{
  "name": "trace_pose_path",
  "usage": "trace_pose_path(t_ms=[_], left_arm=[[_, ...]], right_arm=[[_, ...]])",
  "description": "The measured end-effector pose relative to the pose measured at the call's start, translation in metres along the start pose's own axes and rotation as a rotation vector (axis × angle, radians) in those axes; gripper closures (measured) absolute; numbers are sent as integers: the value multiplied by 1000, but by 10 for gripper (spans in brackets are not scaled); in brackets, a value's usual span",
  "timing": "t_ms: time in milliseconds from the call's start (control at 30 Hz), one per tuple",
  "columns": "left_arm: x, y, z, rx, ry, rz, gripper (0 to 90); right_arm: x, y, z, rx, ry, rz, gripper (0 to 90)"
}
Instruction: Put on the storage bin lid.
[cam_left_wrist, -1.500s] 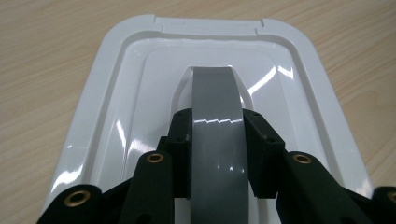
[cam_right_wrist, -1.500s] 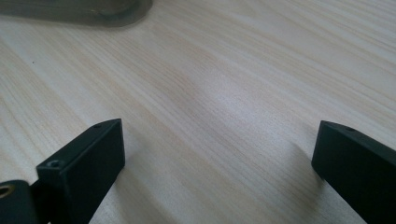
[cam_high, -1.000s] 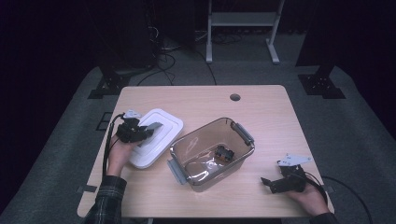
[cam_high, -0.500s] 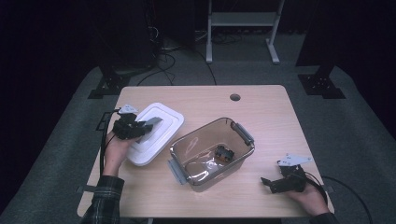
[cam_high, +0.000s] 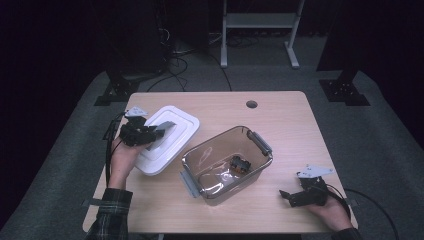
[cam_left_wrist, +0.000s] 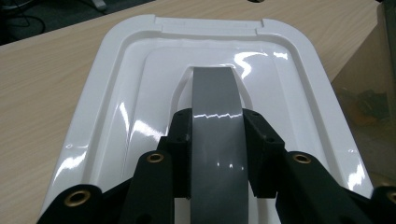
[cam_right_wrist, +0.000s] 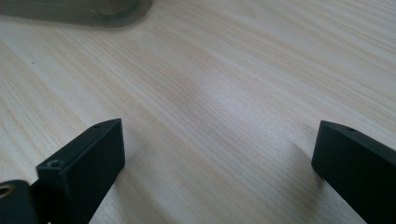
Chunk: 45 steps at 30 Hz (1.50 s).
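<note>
A white plastic lid (cam_high: 175, 120) with a grey strap handle (cam_high: 161, 132) lies at the left of the wooden table (cam_high: 280, 125). My left gripper (cam_high: 156, 132) is shut on that handle; in the left gripper view the handle (cam_left_wrist: 214, 88) runs between both jaws of the gripper (cam_left_wrist: 216, 144) over the lid (cam_left_wrist: 116, 93). I cannot tell whether the lid is off the table. A clear bin (cam_high: 215, 142) with grey side latches stands at the middle, and a small dark object (cam_high: 239, 164) lies inside it. My right gripper (cam_high: 286, 195) rests open on the table at the front right, its jaws (cam_right_wrist: 219, 154) wide apart with nothing between them.
A round cable hole (cam_high: 251, 104) sits near the table's far edge. A corner of the bin (cam_right_wrist: 93, 14) shows at the top left of the right gripper view. Dark stands and cables are on the floor behind the table.
The left hand and gripper have shifted slightly away and to the left while holding the lid's handle, and the lid moved a little with them. The right gripper has stayed put.
</note>
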<state>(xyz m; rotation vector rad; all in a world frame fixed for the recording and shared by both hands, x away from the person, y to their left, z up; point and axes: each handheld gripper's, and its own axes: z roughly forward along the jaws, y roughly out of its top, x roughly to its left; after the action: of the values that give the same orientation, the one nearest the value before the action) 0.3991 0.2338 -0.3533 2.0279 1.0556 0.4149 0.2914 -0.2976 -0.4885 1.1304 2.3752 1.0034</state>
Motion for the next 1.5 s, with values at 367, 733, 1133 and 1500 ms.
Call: trace_pose_path(t_ms=[367,733,1133,1500], left_arm=[[-14,10,-10,-7,-27,15,666],[-39,22,-12,-23,-78,52,666],[-79,35,-1,5,-153,114,666],[-115,44,10,17,-221,173,666]], right_arm=[[0,0,0,0,0,0,16],[0,0,0,-2,-1,-2,17],[0,0,0,-1,0,1,17],[0,0,0,0,1,1,17]])
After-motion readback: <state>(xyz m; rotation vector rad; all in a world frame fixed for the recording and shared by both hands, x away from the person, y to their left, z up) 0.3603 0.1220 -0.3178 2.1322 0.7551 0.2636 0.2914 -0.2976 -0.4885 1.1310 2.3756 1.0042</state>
